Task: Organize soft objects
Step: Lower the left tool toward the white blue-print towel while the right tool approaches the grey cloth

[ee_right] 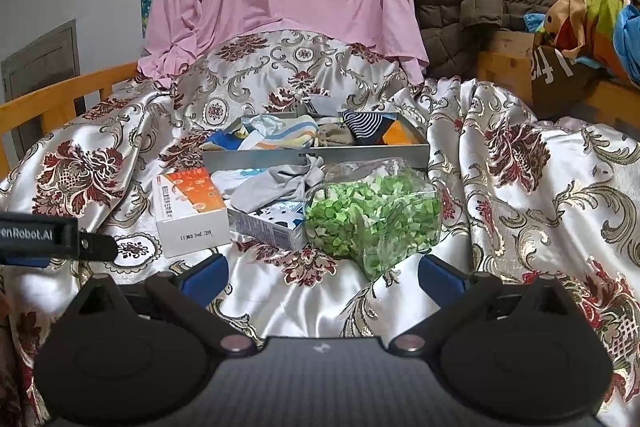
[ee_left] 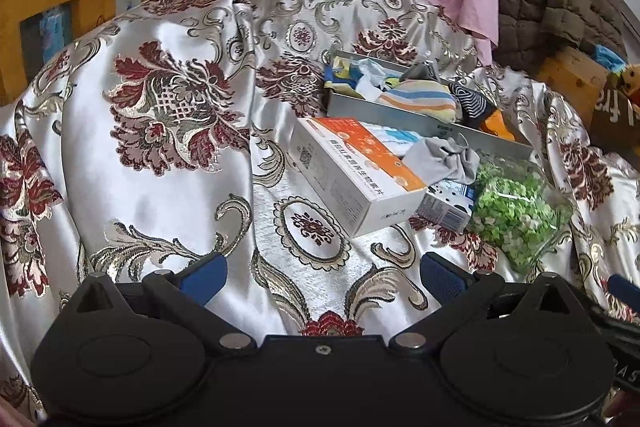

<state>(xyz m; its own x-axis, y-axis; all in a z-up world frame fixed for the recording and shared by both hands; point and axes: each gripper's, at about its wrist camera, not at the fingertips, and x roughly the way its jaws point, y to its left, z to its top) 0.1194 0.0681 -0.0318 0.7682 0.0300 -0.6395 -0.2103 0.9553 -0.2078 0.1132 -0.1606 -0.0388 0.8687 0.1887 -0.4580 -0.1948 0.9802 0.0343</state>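
From the left wrist, the left gripper (ee_left: 323, 277) hovers with jaws apart and empty over the brocade bedspread (ee_left: 168, 163); the grey metal tray (ee_left: 400, 115) already corrals rolled socks, while a grey sock (ee_left: 444, 157) lies loose outside it. From the right wrist, the right gripper (ee_right: 322, 277), also spread and holding nothing, faces that grey sock (ee_right: 276, 187), which is draped between the orange-and-white carton (ee_right: 192, 211) and the bag of green pieces (ee_right: 372, 219), likely awaiting sorting.

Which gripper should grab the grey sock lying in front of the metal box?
Probably the right gripper. It is open and faces the grey sock almost straight ahead. From the left gripper, also open, the sock sits off to the right, behind the orange-and-white box.
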